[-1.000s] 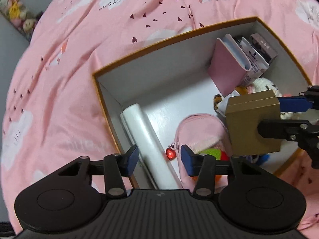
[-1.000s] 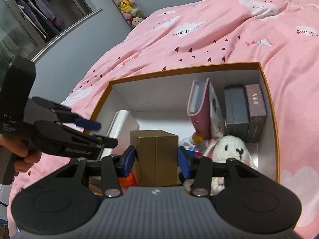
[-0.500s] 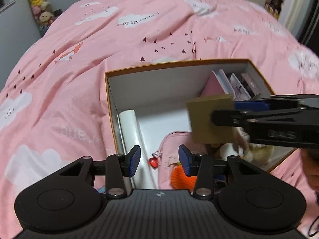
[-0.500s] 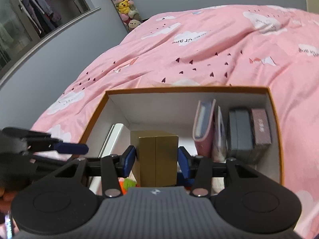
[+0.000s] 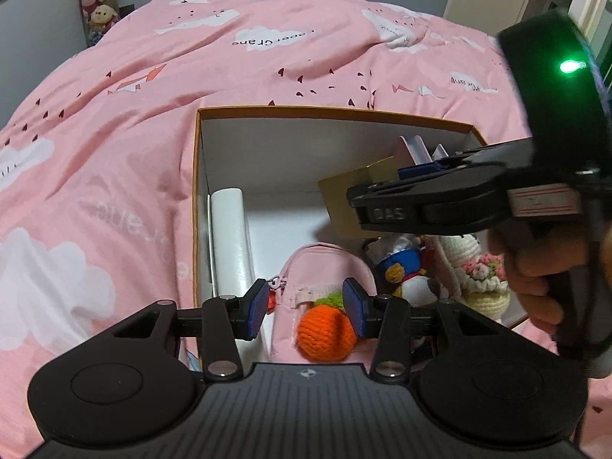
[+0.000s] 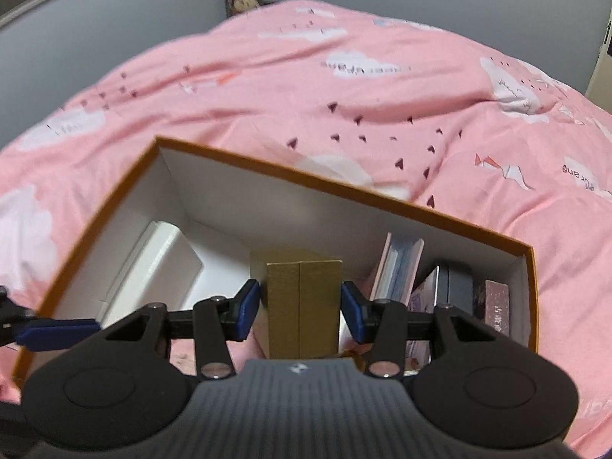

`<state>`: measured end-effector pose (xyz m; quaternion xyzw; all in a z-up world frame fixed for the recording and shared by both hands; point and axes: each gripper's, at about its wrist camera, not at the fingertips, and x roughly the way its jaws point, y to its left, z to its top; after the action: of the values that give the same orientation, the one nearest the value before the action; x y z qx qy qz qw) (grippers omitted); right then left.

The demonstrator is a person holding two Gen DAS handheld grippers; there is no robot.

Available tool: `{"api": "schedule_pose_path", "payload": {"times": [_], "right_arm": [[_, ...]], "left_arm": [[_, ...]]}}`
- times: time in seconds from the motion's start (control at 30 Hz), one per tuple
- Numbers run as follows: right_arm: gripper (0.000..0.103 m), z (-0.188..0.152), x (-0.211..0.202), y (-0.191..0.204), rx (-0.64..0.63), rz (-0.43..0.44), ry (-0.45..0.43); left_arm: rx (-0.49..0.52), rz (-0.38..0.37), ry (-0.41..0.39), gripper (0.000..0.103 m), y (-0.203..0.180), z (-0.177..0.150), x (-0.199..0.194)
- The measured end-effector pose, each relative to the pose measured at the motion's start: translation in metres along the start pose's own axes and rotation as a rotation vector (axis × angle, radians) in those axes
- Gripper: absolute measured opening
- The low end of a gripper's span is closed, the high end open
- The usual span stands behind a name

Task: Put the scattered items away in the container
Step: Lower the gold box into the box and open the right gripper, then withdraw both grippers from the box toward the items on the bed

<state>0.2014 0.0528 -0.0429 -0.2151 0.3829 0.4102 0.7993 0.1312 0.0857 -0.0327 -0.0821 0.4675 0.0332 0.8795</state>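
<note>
Pink bedspread, right claw gripping gold box

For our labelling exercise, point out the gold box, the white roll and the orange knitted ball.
gold box [image 6: 302, 306], right wrist view, front face between the pads.
white roll [image 5: 229, 237], left wrist view, middle of its side.
orange knitted ball [image 5: 325, 331], left wrist view, centre of the ball.

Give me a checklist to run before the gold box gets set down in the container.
1. Right claw grips gold box on both sides: ok.
2. Gold box is over the container, inside its rim: ok.
3. Bare floor free between white roll and upright books: ok.
4. Left claw empty, jaws apart: ok.
5. Left claw clear of the drop spot: cannot tell.
6. Pink pouch under the box's path: cannot tell.
</note>
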Motion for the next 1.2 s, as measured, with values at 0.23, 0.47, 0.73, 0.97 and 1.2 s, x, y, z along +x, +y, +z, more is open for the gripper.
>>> {"api": "schedule_pose_path", "payload": {"times": [0.23,0.47,0.73,0.97,1.2], "right_arm": [[0.047,0.001,0.015,0.009,-0.079,-0.068,0.026],[0.048,0.004,0.009,0.013,-0.115,-0.114,-0.008],[0.032,0.002,0.016,0.011,-0.129,-0.128,0.023],[0.033,-0.007,0.001,0.014,-0.131,-0.102,-0.023],[0.033,-0.015,-0.017,0.020,-0.163,-0.066,-0.057]], "left_arm": [[-0.019,-0.016,-0.007,0.050,0.000,-0.004,0.000],[-0.046,-0.023,-0.005,0.050,0.004,-0.008,-0.001],[-0.064,-0.030,-0.010,0.050,0.003,-0.010,-0.003],[-0.066,-0.021,-0.023,0.050,0.000,-0.014,-0.007],[-0.083,-0.033,-0.044,0.050,-0.004,-0.022,-0.018]]}}
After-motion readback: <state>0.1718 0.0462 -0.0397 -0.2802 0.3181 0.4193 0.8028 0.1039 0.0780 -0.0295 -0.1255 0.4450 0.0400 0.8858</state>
